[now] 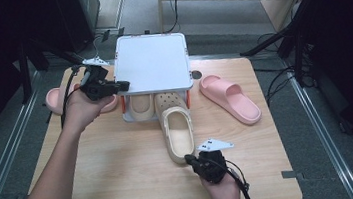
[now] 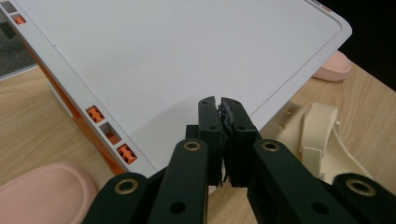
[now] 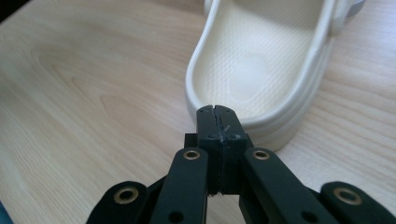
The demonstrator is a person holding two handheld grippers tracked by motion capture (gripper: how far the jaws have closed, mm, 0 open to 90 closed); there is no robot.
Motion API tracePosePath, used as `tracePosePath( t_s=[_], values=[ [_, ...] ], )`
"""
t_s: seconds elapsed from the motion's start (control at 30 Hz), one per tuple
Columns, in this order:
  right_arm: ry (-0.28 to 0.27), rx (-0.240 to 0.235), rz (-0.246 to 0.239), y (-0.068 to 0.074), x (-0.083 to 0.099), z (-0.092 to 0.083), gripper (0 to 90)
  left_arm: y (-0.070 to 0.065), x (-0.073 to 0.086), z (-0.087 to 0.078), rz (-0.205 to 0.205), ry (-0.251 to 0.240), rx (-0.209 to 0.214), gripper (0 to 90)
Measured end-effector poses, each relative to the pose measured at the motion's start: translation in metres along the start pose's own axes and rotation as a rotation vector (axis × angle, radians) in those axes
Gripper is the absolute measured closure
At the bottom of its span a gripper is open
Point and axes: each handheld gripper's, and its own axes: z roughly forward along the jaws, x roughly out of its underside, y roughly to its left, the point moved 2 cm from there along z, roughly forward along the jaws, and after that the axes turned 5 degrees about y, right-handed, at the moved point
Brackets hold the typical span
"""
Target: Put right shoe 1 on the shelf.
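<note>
A white shoe rack [image 1: 152, 62] stands at the table's far middle. A cream clog [image 1: 177, 129] lies with its toe under the rack and its heel pointing toward me. My left gripper [image 1: 125, 85] is shut, its tips resting over the front left edge of the rack's top panel [image 2: 187, 56]; the left gripper view shows the jaws [image 2: 219, 103] pressed together with nothing held. My right gripper [image 1: 190, 158] sits just behind the clog's heel. In the right gripper view its jaws [image 3: 217, 112] are shut with nothing between them, right against the heel rim of the clog [image 3: 261, 60].
A second cream shoe [image 1: 141, 106] sits on the rack's lower level. One pink slide [image 1: 230, 98] lies right of the rack, another [image 1: 54, 99] left of it by my left hand. Bare wood table [image 1: 113, 177] spreads in front; dark stands and cables surround it.
</note>
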Motion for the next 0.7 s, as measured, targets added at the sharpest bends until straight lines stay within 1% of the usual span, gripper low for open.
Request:
tracePosePath(
  t_s=[0.07,0.13,0.23,0.33,0.4,0.5,0.6,0.67,0.7],
  values=[
    [0.023,-0.003,-0.02,0.003,0.003,0.004,90.0,0.0,0.0,0.0,0.002,-0.002,0.001,87.3],
    [0.037,0.008,-0.039,0.004,0.004,0.006,90.0,0.0,0.0,0.0,0.004,-0.003,-0.001,87.3],
    [0.057,0.023,-0.048,0.004,0.007,0.012,90.0,0.0,0.0,0.0,0.005,-0.004,-0.005,87.2],
    [0.046,0.025,-0.058,0.003,0.007,0.015,90.0,-0.001,0.0,0.0,0.006,-0.004,-0.006,87.2],
    [0.041,0.038,-0.076,0.004,0.004,0.017,90.0,0.0,0.0,0.0,0.004,-0.004,-0.002,87.2],
    [0.044,0.052,-0.086,0.006,0.001,0.021,90.0,0.0,0.0,0.0,0.004,-0.004,-0.003,87.2],
    [0.031,0.045,-0.085,0.005,-0.004,0.026,90.0,0.0,0.0,0.0,0.004,-0.005,-0.001,87.2],
    [0.022,0.026,-0.084,0.004,-0.009,0.031,90.0,0.0,0.0,0.0,0.005,-0.006,-0.001,87.2],
    [0.021,0.037,-0.087,0.005,-0.012,0.033,90.0,0.0,0.0,0.001,0.006,-0.007,-0.003,87.2]
  ],
)
